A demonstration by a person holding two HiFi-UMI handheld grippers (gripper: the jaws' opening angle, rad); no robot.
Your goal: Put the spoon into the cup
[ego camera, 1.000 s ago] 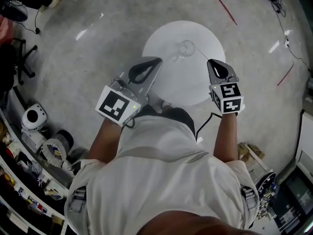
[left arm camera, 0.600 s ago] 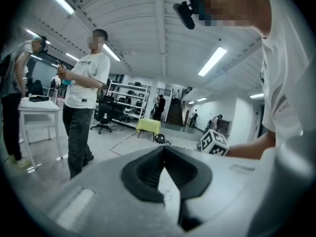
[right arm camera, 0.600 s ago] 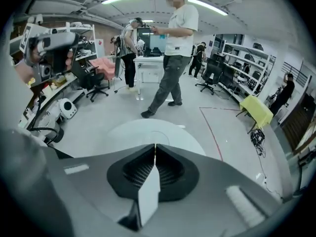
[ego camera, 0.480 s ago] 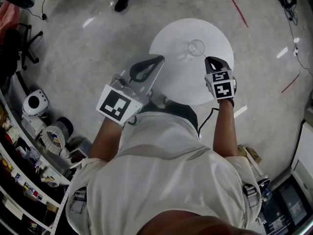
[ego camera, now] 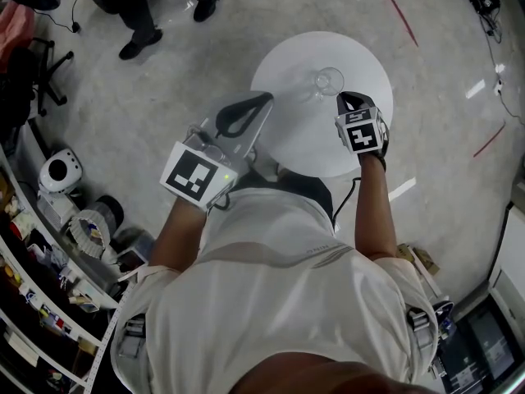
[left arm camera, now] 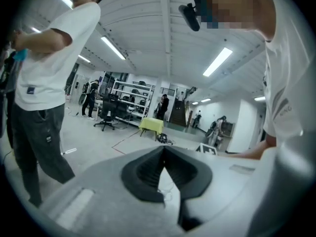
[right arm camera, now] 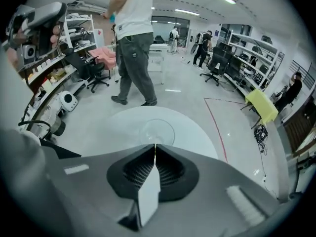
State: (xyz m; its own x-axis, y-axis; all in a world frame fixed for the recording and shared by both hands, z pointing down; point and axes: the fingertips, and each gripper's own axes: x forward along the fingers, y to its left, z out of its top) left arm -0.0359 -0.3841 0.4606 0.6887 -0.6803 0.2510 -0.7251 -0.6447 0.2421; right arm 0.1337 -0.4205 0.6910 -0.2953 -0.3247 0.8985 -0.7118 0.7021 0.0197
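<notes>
Right hand-held gripper pinches the spoon beside the cup, upper centre, aligned for dropping; left hand-held gripper closed, empty

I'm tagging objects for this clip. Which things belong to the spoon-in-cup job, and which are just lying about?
Job: glass cup; thin sliver, probably the spoon, pinched in the right hand-held gripper; round white table.
Lying about: left hand-held gripper, shut and empty; office chair; shelf clutter; standing person.
</notes>
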